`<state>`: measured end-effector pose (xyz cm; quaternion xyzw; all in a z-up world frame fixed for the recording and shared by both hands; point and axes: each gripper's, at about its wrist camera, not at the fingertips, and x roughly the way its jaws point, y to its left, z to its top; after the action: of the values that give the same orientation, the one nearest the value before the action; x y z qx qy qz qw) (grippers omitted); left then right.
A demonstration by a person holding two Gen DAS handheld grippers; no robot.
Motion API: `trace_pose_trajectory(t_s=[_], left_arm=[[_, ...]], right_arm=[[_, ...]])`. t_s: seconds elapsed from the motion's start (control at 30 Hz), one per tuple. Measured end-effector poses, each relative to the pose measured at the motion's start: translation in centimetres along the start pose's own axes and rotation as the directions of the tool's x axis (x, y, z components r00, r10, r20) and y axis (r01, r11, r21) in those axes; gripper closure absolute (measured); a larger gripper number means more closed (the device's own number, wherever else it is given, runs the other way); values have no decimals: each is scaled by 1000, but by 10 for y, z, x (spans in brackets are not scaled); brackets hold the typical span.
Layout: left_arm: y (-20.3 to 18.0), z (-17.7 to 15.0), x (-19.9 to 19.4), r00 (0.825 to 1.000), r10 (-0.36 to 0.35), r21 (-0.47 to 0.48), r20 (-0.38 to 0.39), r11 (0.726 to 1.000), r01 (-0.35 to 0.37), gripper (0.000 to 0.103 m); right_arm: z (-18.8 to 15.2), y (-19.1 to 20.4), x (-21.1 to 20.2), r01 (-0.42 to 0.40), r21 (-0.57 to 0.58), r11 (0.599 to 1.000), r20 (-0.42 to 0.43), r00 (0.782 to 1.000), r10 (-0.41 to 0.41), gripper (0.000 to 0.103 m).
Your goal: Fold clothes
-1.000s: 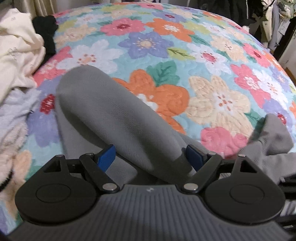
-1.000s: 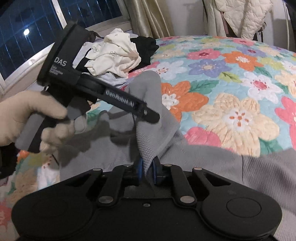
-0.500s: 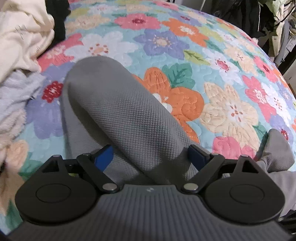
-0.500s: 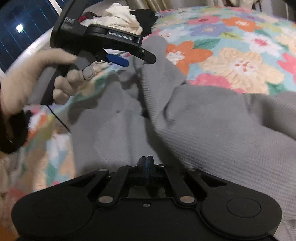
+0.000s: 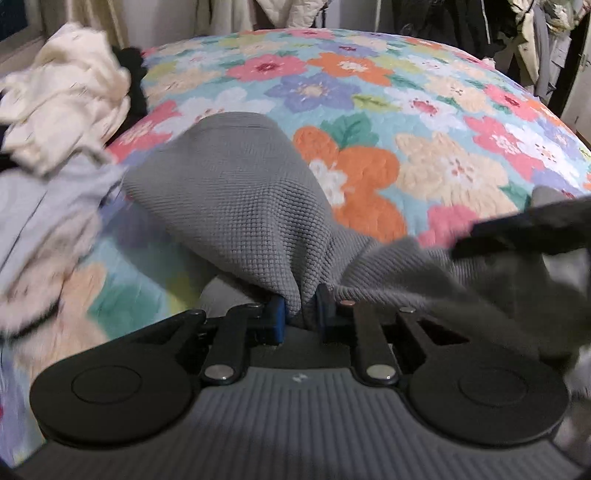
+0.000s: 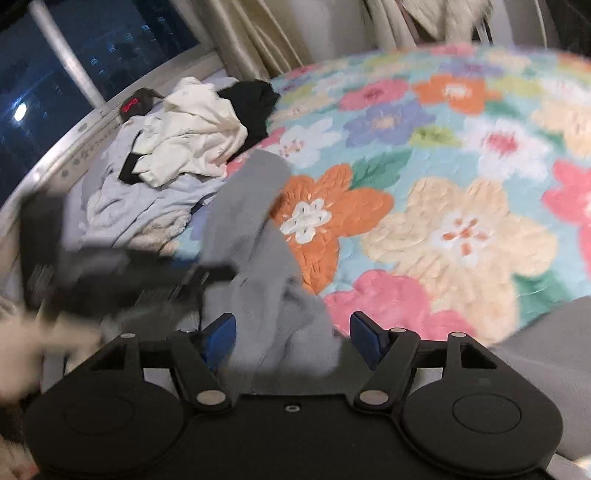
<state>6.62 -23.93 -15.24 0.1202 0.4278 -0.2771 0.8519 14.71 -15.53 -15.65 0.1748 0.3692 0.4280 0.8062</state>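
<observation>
Left hand-held gripper (image 5: 300, 308) pinches a bunched fold of the grey garment (image 5: 243, 195), which trails ahead over the floral bed (image 5: 443, 122). Right hand-held gripper (image 6: 291, 341) gapes wide, gripping nothing, cloth between its fingers. Risk: thin pinch slips, sleeve flops unfolded.

You're in a home bedroom: bed with a floral quilt (image 5: 424, 122) takes up most of both views, unfolded laundry pile (image 6: 177, 147) heaped at its window side, beige curtains (image 6: 258, 33) next to a dark night window (image 6: 44, 92), coats and jackets (image 5: 524, 40) hanging along the far wall.
</observation>
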Motion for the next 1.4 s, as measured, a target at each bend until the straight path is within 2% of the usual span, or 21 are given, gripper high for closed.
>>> trace_pose_trajectory(t_s=[0.13,0.23,0.33,0.37,0.43,0.5,0.53,0.6,0.73,0.83,0.87,0.97,1.0,1.03,1.17,1.23,1.4], left_arm=[[11,-23,-13,999,-25,-77,-29,997,23,88],[14,-30,-18,999,-42,-86,-26,996,39,88],[16,-32,-20,998,-50,-94,-22,994,48,88],[16,-33,-21,999,-51,-90,-19,995,49,88],[16,-35,-21,999,-52,-88,-17,995,50,88],[16,-34,-22,998,-56,-89,-16,995,55,88],[17,-32,-23,998,-60,-89,-16,994,58,88],[19,-27,-27,997,-73,-93,-14,993,72,87],[23,-12,-45,995,-100,-125,4,987,100,81],[20,0,-59,997,-80,-92,12,992,80,80],[16,4,-62,998,-56,-66,10,996,57,80],[5,13,-75,999,7,11,53,1000,-8,78],[2,16,-78,997,18,25,70,999,-20,71],[2,19,-81,997,14,22,82,1000,-16,64],[-2,26,-82,995,-63,-7,73,998,64,58],[-6,26,-76,993,-107,-19,40,994,108,49],[-7,17,-52,983,-170,-98,-67,982,163,44]], right_arm=[[4,-5,31,4,99,995,-43,999,0,30],[-4,5,38,-50,105,993,-51,997,56,30],[-10,21,46,-91,64,994,-51,994,94,30],[-11,26,49,-100,49,994,-49,994,102,35],[-13,35,55,-115,26,993,-34,993,116,52],[-14,39,62,-110,17,994,-38,993,111,82],[-14,40,64,-100,9,995,-39,994,100,88],[-14,42,66,-81,-5,997,-32,996,80,93],[-16,48,42,-64,-29,998,61,996,66,95],[-14,53,15,-67,-52,996,137,988,74,95],[-12,53,7,-84,-57,995,145,985,92,95],[-14,36,0,-220,39,975,120,970,214,95],[-17,33,-1,-228,49,972,120,968,221,95],[-22,31,-2,-228,42,973,124,967,221,95],[-35,37,-7,-249,7,969,137,960,246,95],[-41,41,-9,-261,-9,965,141,955,260,95],[-56,49,-14,-291,-50,956,153,943,295,95]])
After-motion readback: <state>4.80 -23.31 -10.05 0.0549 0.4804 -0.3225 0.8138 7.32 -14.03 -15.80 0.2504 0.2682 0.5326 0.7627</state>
